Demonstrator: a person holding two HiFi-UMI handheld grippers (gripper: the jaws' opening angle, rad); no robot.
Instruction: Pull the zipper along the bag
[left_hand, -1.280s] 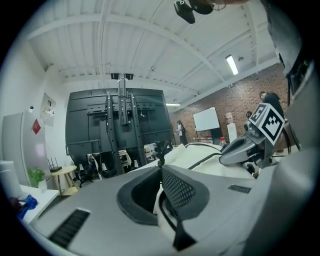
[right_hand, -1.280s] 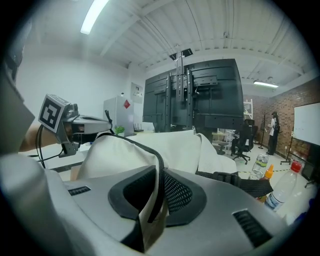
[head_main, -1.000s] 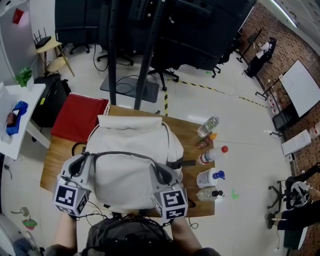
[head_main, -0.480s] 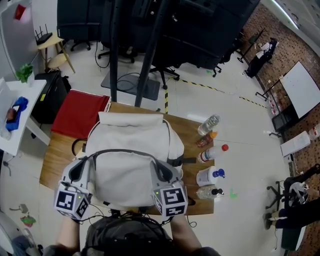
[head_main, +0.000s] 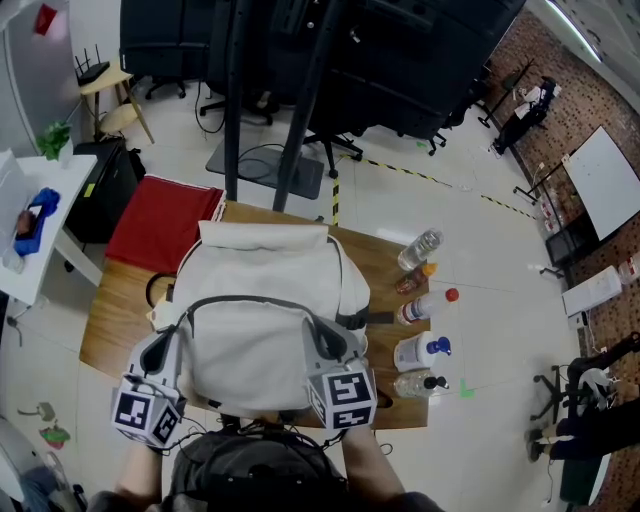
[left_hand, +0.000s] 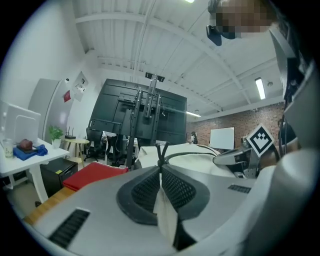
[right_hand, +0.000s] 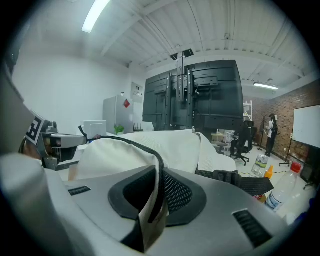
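Left gripper (left_hand: 160, 174) at 8 o'clock, right gripper (right_hand: 159, 179) at 4, both pinch backpack (head_main: 262, 280) cloth beside the zipper (head_main: 250, 302); a tug might slip it free

The cream bag (head_main: 262, 262) lies on the wooden table (head_main: 112, 318), its dark zipper (head_main: 250, 299) arching across its top.

1 bag (head_main: 265, 300), 2 grippers (head_main: 163, 342) (head_main: 326, 340), 5 bottles (head_main: 417, 248)

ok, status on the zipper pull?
Left gripper shut on bag fabric. Right gripper shut on bag at zipper. Bottles beside bag, clear.
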